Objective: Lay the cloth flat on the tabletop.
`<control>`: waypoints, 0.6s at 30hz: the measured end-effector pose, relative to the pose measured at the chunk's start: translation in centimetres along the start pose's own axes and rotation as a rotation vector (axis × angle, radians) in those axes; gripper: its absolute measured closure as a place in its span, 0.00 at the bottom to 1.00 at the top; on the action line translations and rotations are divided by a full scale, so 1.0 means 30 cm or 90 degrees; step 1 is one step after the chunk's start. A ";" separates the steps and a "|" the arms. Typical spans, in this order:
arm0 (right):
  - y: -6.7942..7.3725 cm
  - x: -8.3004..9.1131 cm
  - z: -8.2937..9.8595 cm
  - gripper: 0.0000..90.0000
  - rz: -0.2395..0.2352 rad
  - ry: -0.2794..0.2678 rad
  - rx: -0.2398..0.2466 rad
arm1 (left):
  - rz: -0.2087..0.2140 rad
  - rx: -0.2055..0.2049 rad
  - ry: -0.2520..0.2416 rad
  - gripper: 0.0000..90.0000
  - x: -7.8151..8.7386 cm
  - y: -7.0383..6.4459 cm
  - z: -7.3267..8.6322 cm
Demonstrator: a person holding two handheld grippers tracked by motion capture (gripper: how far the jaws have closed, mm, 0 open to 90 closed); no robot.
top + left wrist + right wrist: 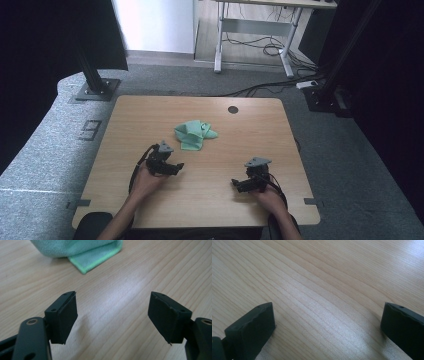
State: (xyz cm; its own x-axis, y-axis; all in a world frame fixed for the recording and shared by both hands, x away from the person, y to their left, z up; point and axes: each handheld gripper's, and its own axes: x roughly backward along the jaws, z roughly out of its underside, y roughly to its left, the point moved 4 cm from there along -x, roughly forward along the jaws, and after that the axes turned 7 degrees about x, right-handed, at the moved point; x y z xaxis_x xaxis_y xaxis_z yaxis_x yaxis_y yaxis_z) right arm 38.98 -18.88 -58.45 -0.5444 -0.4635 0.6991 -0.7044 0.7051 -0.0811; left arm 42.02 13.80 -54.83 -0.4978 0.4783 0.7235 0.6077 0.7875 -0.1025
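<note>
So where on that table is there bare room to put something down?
Most of the wooden table is bare: the whole right side past the green cloth, the left strip, and the front middle between the left tool and right tool. It is crowded only around the cloth and the left tool.

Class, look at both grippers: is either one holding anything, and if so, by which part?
Nothing is held. The left gripper and right gripper both have jaws open over bare table; the green cloth lies untouched.

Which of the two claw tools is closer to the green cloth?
The left gripper: the crumpled green cloth lies just beyond its open jaws. The right gripper, also open, sits farther off over bare table.
</note>
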 end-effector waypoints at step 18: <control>0.000 0.000 0.000 0.00 0.000 0.000 0.000 | 0.018 -0.036 -0.018 0.44 -0.050 -0.026 -0.126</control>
State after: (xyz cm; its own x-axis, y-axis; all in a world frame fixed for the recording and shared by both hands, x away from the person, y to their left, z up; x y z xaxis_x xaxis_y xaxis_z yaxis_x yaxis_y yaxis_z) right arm 38.99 -18.89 -58.45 -0.5445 -0.4637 0.6989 -0.7046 0.7049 -0.0812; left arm 44.61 11.00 -53.25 -0.4975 0.5114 0.7007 0.6550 0.7510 -0.0830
